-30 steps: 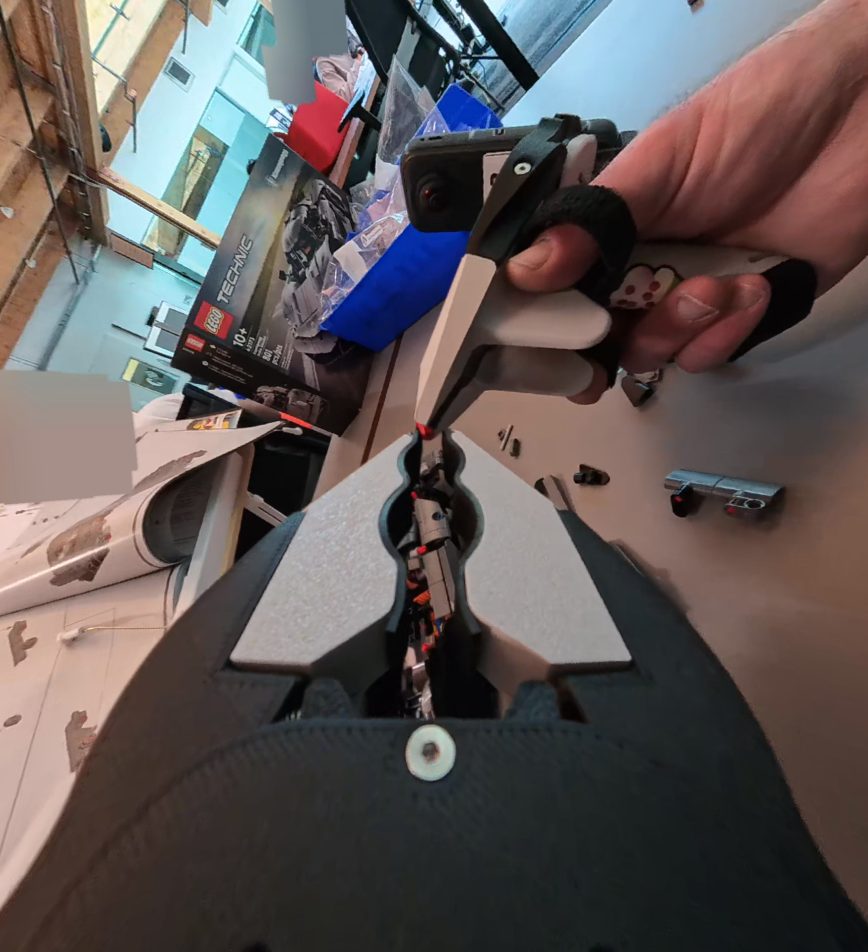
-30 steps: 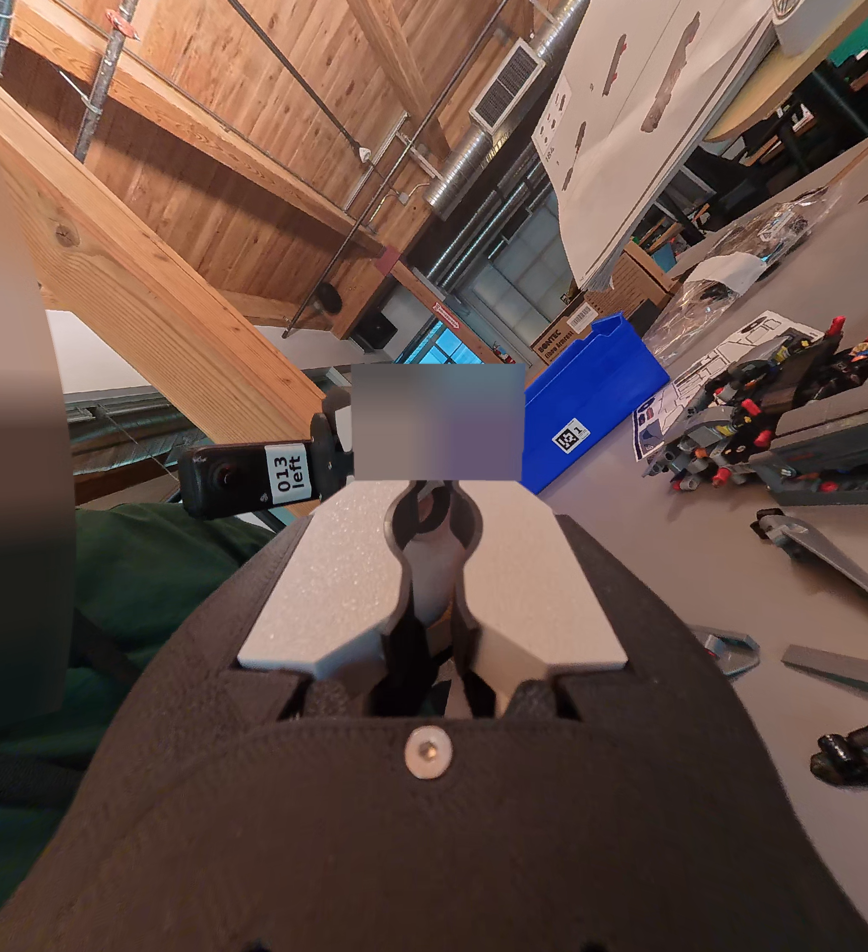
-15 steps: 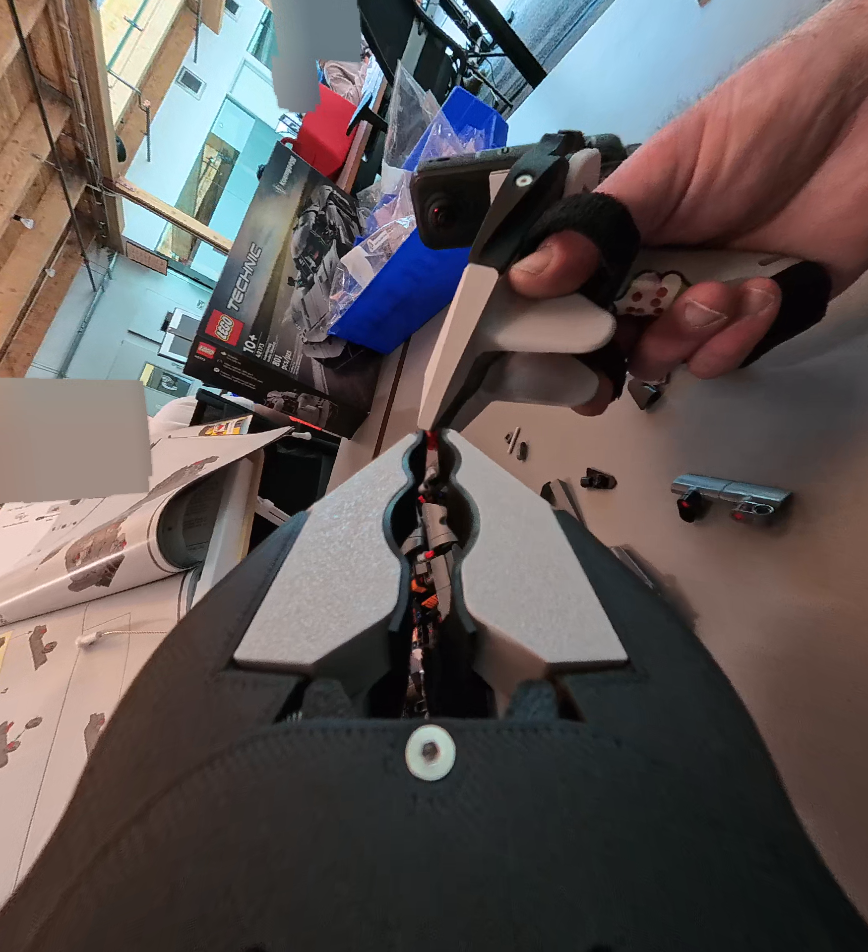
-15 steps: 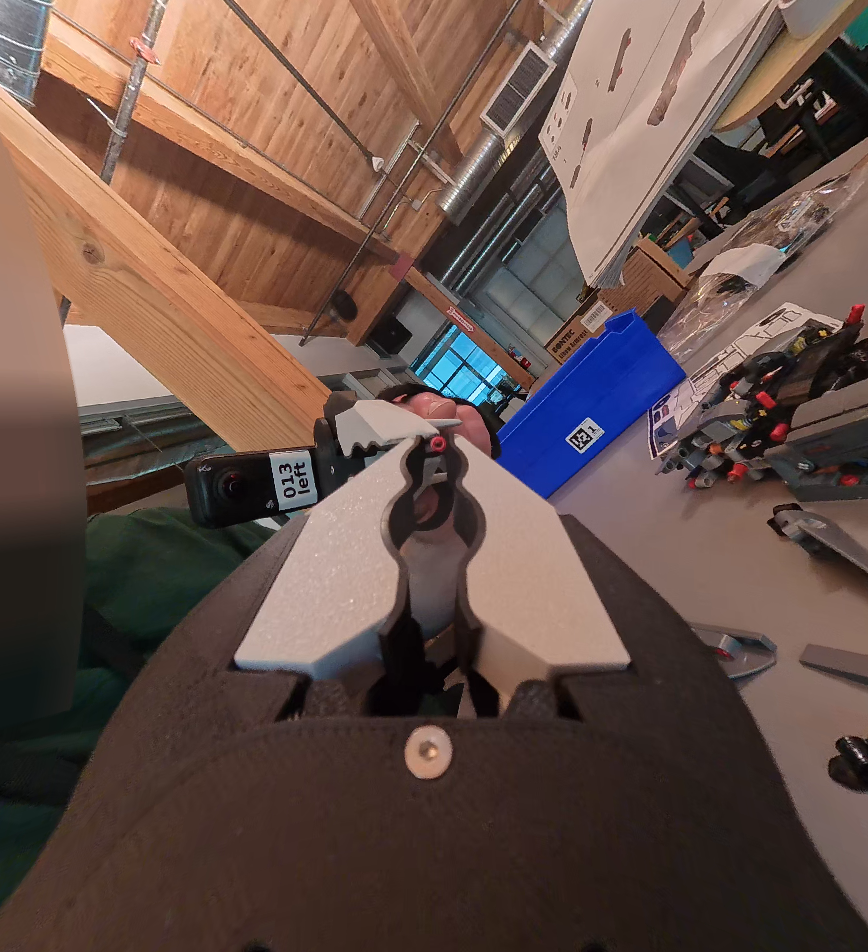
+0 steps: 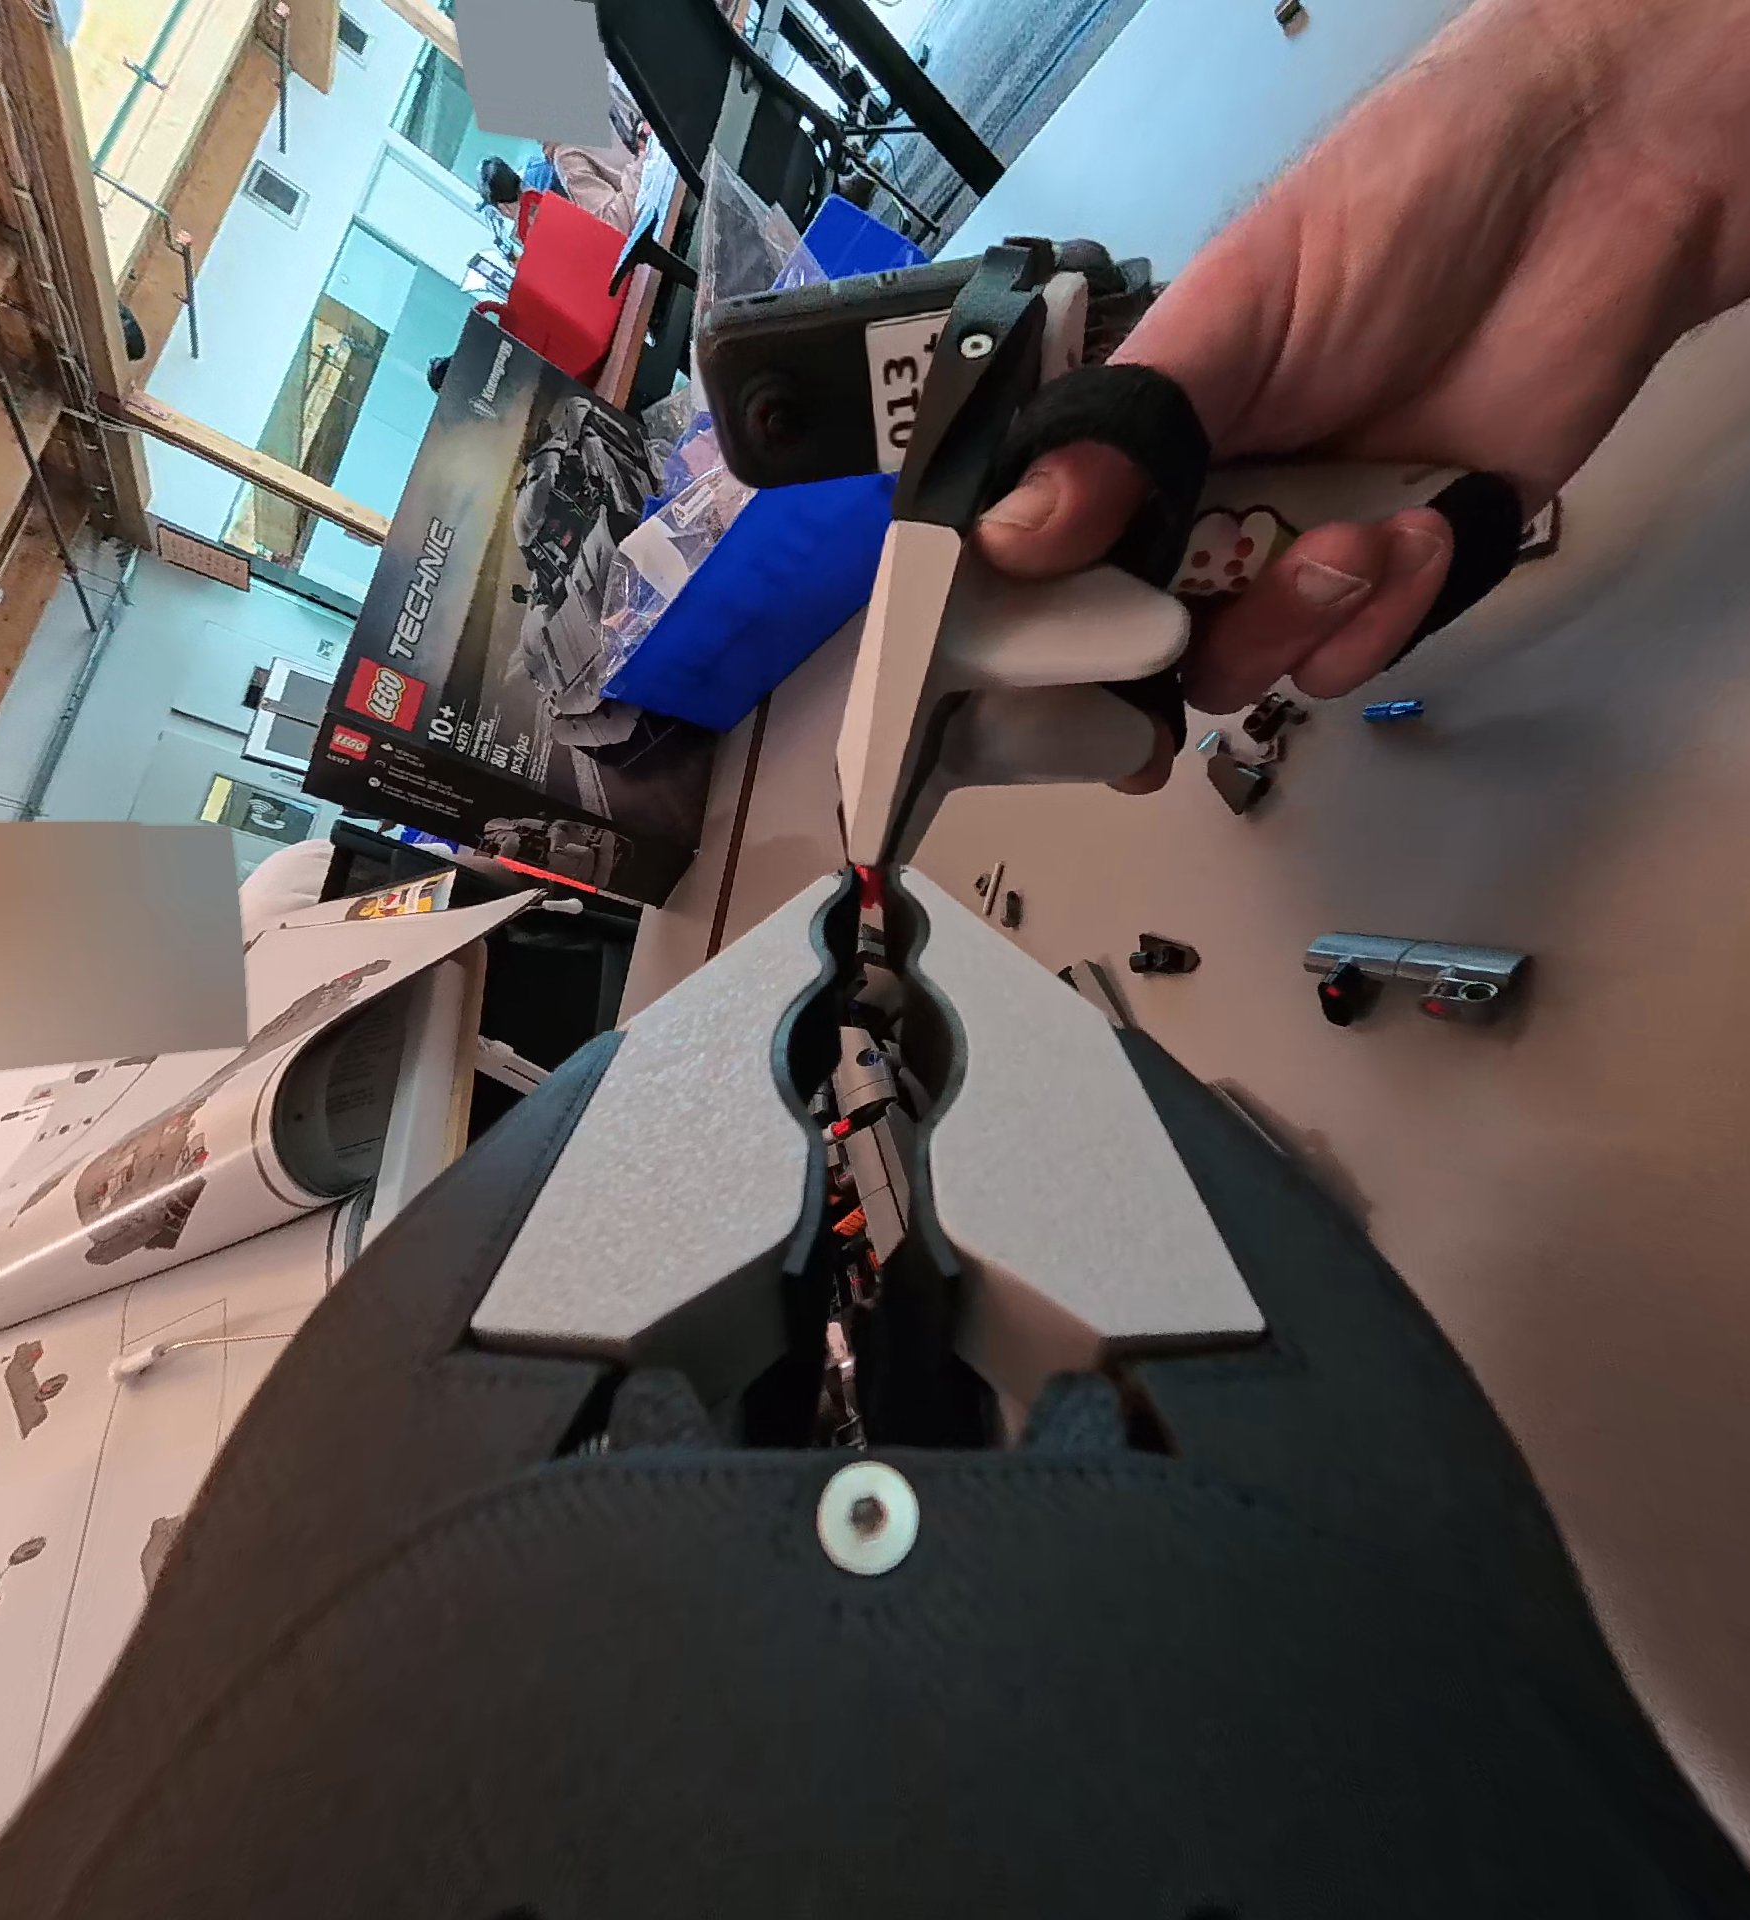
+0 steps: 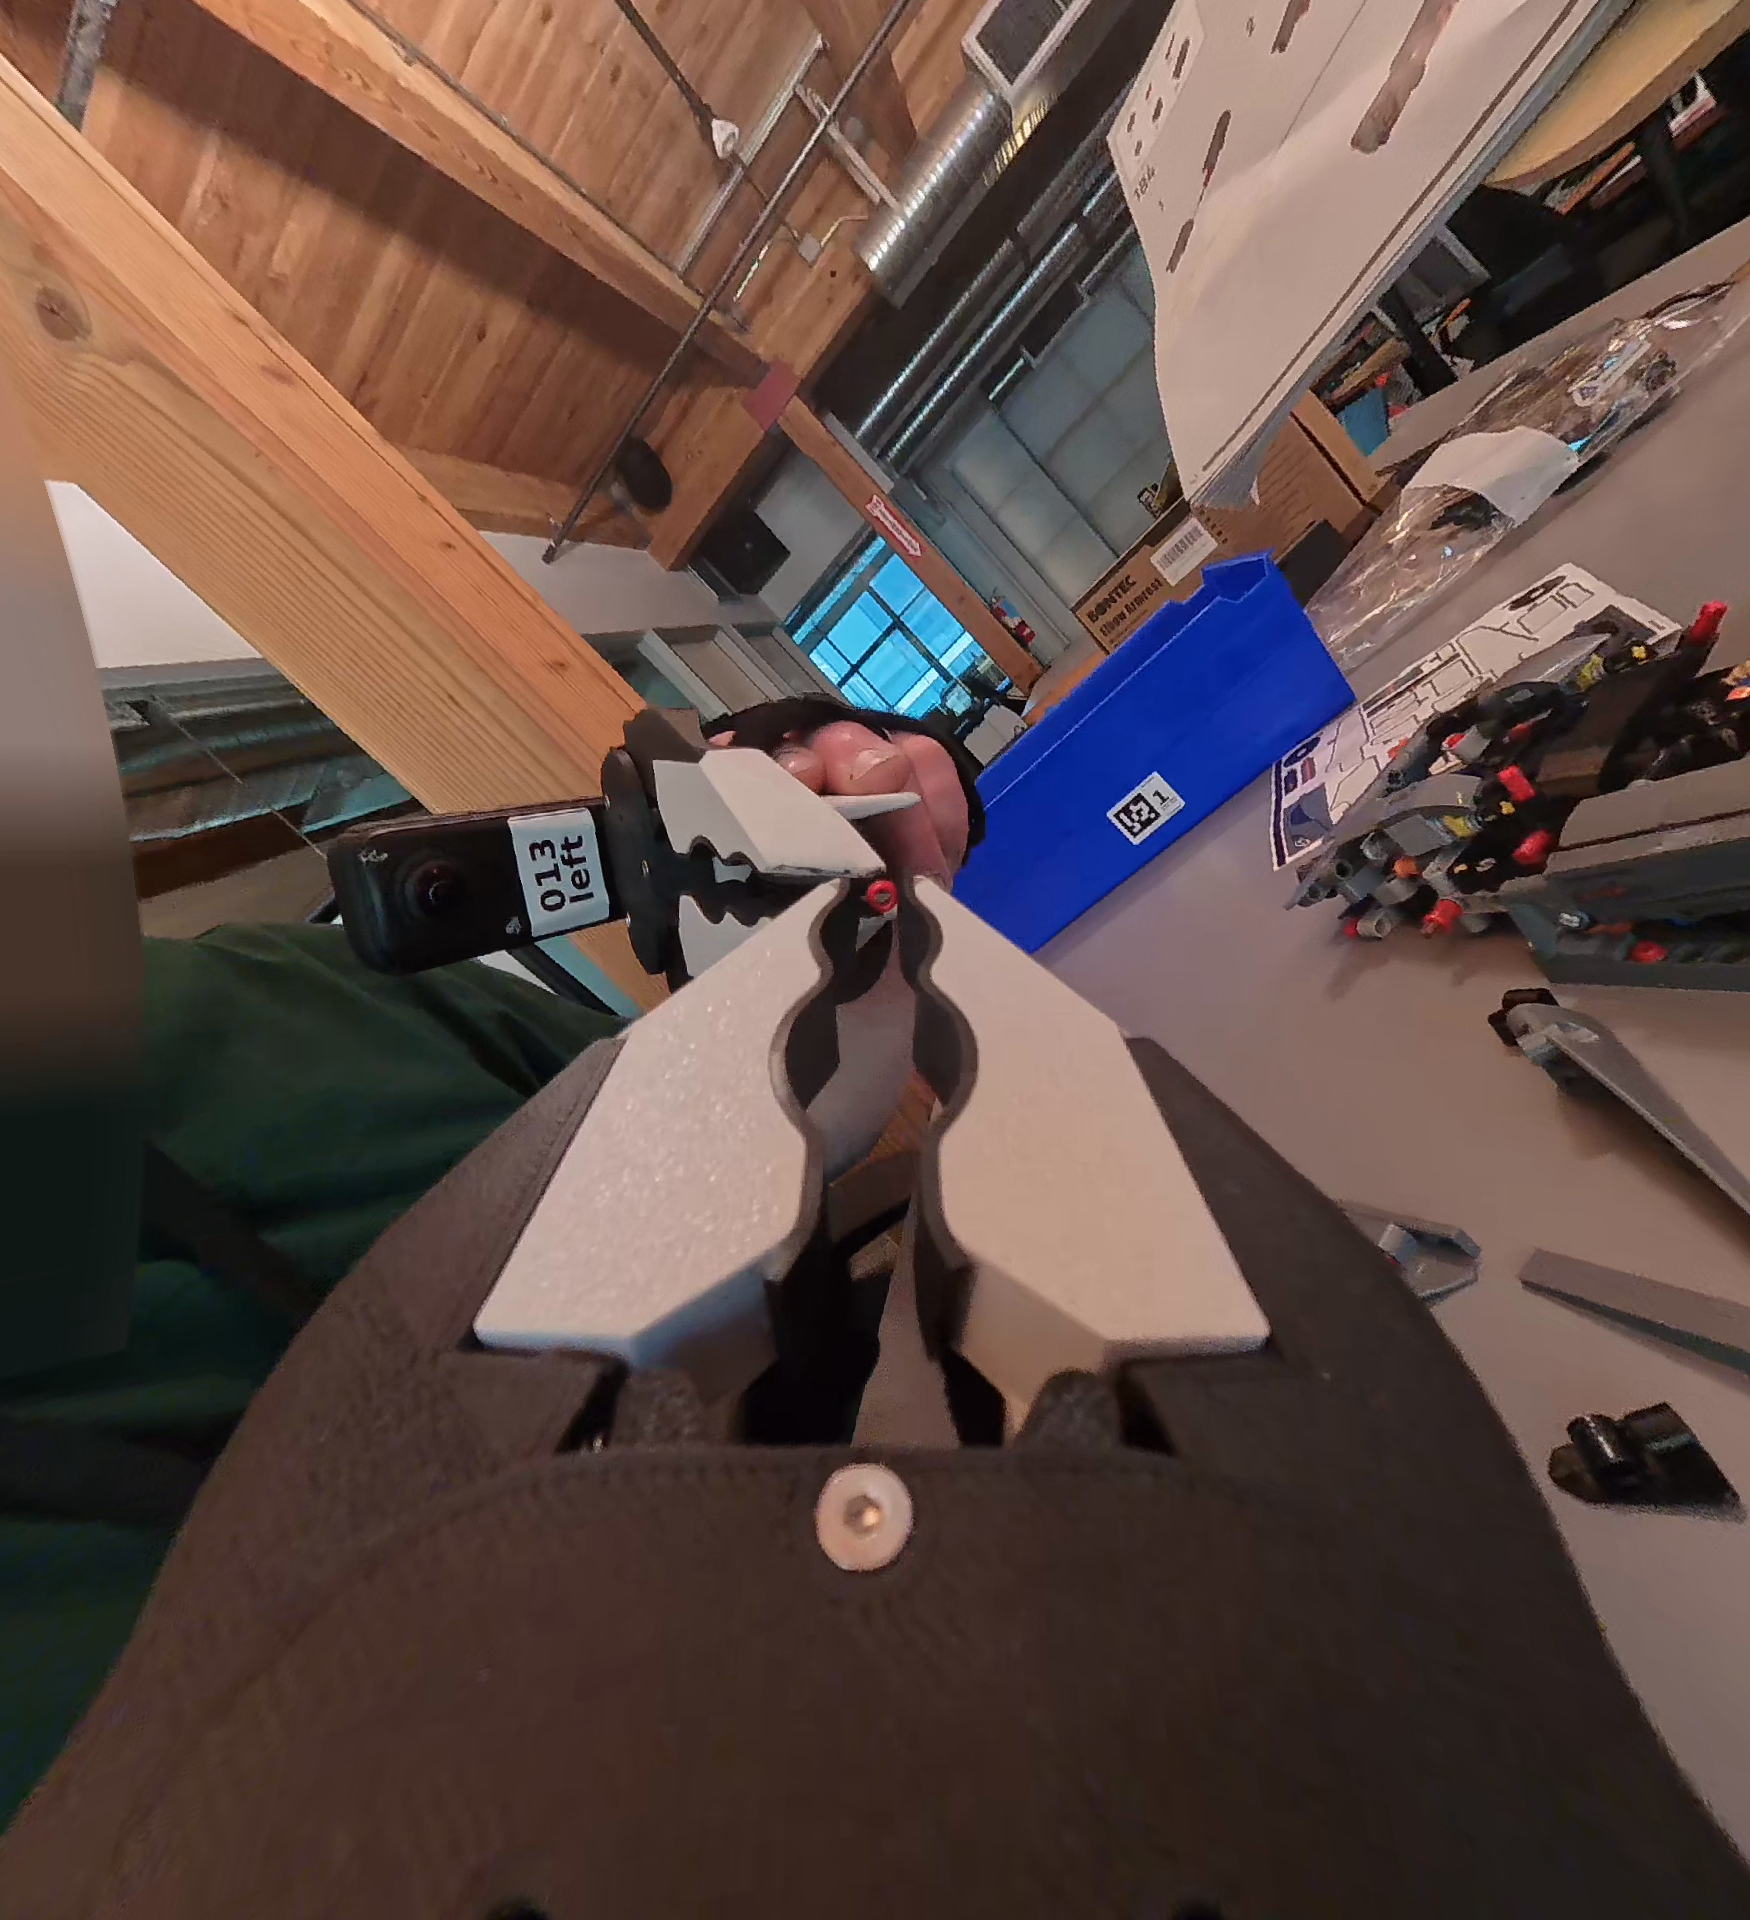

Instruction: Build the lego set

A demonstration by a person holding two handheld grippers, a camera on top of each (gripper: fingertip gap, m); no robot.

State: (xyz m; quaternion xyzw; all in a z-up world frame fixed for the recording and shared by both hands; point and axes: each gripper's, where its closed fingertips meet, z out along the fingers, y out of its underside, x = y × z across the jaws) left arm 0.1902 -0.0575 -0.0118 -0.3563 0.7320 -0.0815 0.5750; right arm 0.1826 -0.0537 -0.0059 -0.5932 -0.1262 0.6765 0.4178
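Where both grippers' tips meet — small red pin (image 6: 881,891), round-headed.

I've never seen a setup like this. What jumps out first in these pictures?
Two grey claws meet tip to tip in mid-air: the left claw and the right claw, with a tiny red pin at the spot where their tips touch. Behind them a bare hand grips the right claw's handle. Off to the right on the grey table lies a half-built grey Lego model beside a blue bin.
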